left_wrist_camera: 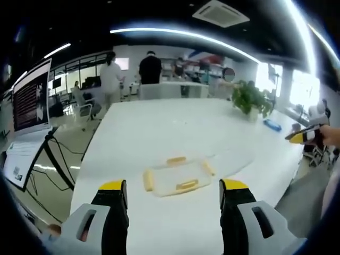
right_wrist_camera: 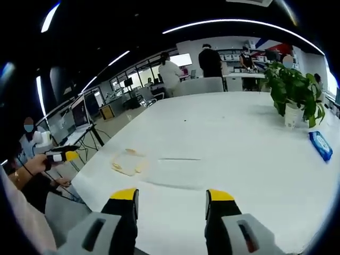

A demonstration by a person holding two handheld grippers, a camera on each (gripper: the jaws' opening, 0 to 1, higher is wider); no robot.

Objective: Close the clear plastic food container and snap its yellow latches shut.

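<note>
Container [left_wrist_camera: 178, 176] beyond wide-open, empty hand-held gripper [left_wrist_camera: 173, 192]

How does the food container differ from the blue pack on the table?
The food container is clear plastic with yellow latches; the blue pack is solid blue. The container lies near the table's front edge, close to the grippers; the pack lies farther off, by the potted plant. Both lie flat on the white table.

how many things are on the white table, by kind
clear plastic food container with yellow latches: 1
clear lid lying beside it: 1
potted plant: 1
blue packet: 1
total: 4
</note>
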